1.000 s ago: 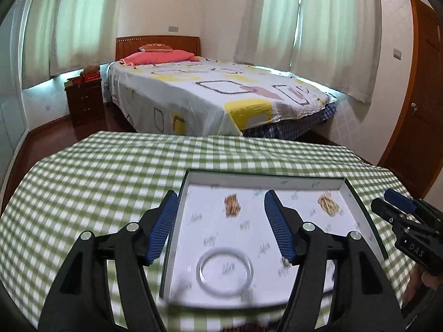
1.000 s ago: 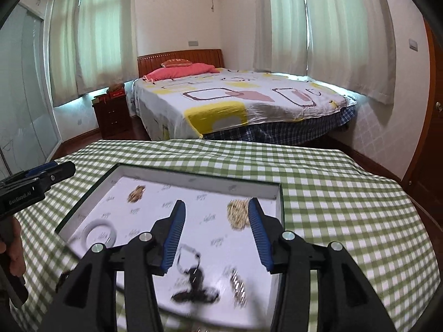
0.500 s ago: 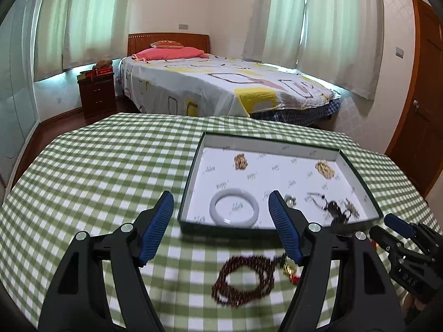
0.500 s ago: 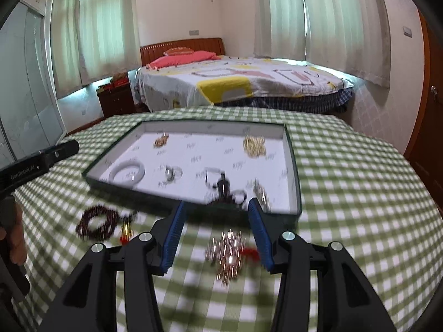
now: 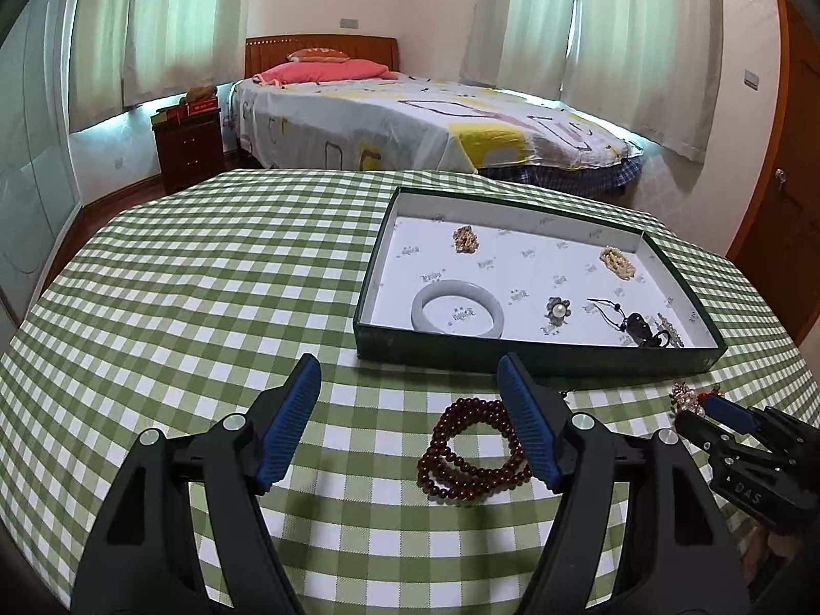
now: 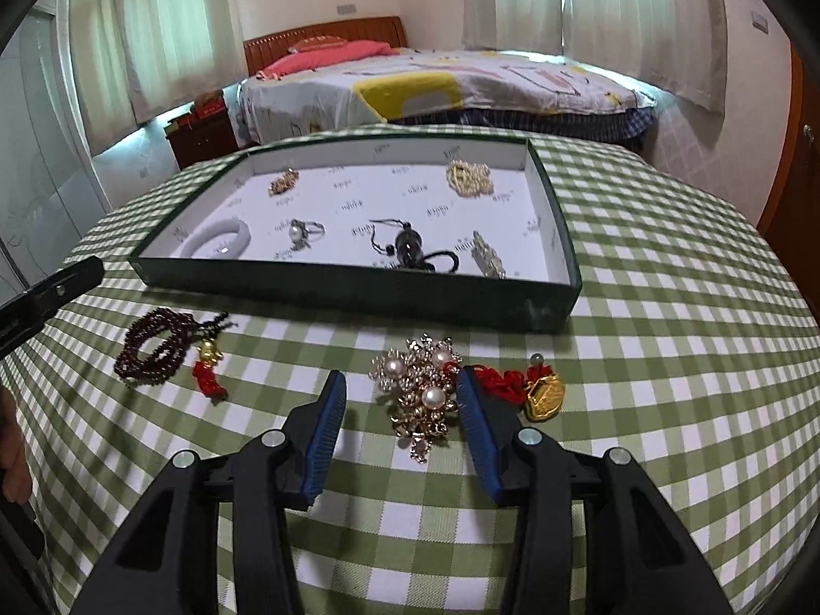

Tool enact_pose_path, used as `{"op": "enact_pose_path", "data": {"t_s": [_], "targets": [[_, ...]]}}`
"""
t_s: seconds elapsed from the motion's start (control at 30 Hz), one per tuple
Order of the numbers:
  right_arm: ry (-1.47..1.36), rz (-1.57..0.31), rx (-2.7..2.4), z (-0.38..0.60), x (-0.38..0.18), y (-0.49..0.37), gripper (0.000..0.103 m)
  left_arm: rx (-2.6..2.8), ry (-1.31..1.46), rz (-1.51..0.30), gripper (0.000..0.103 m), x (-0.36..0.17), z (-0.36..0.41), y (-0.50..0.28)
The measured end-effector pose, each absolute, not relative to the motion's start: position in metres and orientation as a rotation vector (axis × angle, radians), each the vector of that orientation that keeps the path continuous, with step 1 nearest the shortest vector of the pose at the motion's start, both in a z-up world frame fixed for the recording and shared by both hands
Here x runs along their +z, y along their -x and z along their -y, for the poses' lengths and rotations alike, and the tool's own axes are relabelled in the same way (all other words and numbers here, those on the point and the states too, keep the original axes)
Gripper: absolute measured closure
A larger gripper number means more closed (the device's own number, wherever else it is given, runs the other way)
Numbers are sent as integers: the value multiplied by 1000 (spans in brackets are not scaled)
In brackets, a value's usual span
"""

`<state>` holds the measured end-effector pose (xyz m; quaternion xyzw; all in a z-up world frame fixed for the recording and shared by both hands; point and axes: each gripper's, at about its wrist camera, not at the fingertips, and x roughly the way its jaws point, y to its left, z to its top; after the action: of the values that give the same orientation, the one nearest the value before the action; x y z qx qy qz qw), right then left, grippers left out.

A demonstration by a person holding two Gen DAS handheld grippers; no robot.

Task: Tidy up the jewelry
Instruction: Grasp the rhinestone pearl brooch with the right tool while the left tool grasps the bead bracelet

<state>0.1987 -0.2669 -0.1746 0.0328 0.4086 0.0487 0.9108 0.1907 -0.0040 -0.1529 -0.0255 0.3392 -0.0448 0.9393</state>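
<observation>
A dark red bead bracelet (image 5: 471, 451) (image 6: 154, 348) lies on the checked cloth in front of the green tray (image 5: 538, 364) (image 6: 359, 292). My left gripper (image 5: 407, 374) hovers open over it, and its right finger covers part of the beads. A pearl and gold brooch (image 6: 420, 384) lies between the fingers of my right gripper (image 6: 401, 384), whose jaws are closing. The right pad is at the brooch's edge and the left pad stands clear. A gold charm on red cord (image 6: 543, 392) lies just right of that gripper.
The tray holds a white bangle (image 5: 456, 310), a pearl ring (image 5: 558, 310), a dark pendant on a cord (image 6: 410, 248), gold beads (image 6: 469, 177) and other small pieces. Beyond the round table are a bed (image 5: 410, 123) and a nightstand (image 5: 189, 148).
Both grippers have drawn back from over the tray to the near cloth and sunk. The bead bracelet and the brooch have come into view. The right jaws have narrowed a little.
</observation>
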Motion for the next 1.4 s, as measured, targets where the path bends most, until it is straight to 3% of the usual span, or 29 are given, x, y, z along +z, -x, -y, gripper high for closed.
{"op": "enact_pose_path", "data": {"t_s": [0.2, 0.37, 0.57, 1.4], "targets": [[-62, -864, 92, 267, -178, -206, 59, -93, 58, -704, 33, -157, 4, -193], [-52, -875, 85, 267, -179, -211, 74, -95, 57, -713, 33, -159, 5, -194], [-58, -868, 94, 268, -179, -208, 79, -102, 54, -717, 33, -161, 8, -194], [-82, -835, 140, 268, -170, -183, 82, -179, -11, -785, 33, -184, 40, -197]]}}
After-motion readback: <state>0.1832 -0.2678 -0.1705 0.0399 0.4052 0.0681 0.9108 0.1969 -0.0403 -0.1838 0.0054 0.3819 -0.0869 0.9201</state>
